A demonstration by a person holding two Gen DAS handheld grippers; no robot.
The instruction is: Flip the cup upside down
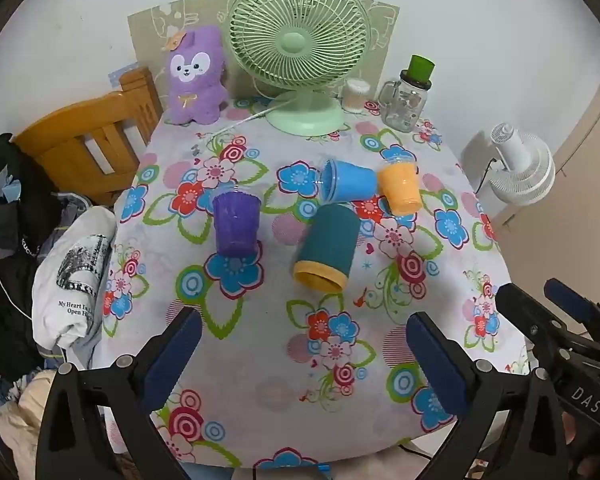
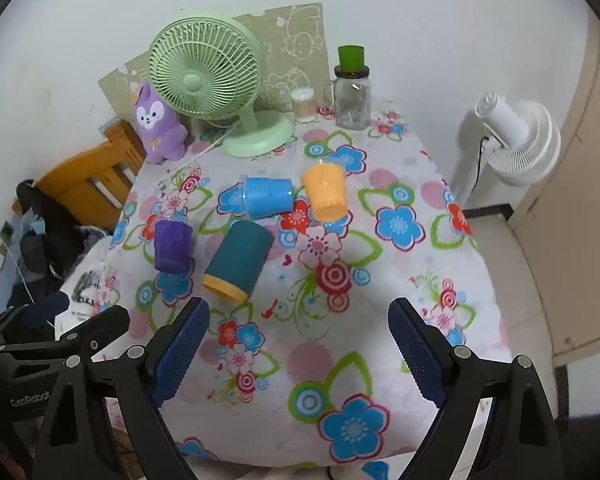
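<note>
Several cups sit mid-table on a floral cloth. A purple cup (image 1: pixel 236 222) (image 2: pixel 173 246) stands mouth up at the left. A teal cup with a yellow rim (image 1: pixel 326 248) (image 2: pixel 238 260) lies on its side, mouth toward me. A light blue cup (image 1: pixel 348 180) (image 2: pixel 269 197) lies on its side behind it. An orange cup (image 1: pixel 400 188) (image 2: pixel 326 191) stands mouth up to the right. My left gripper (image 1: pixel 304 332) is open and empty above the near table. My right gripper (image 2: pixel 298 320) is open and empty, also short of the cups.
At the table's (image 1: pixel 260 360) far edge stand a green desk fan (image 1: pixel 300 56), a purple plush toy (image 1: pixel 196 76), a glass jar with a green lid (image 1: pixel 410 96) and a small swab container (image 1: pixel 355 95). A wooden chair (image 1: pixel 88 140) with clothes is left. A white fan (image 2: pixel 516 136) stands right.
</note>
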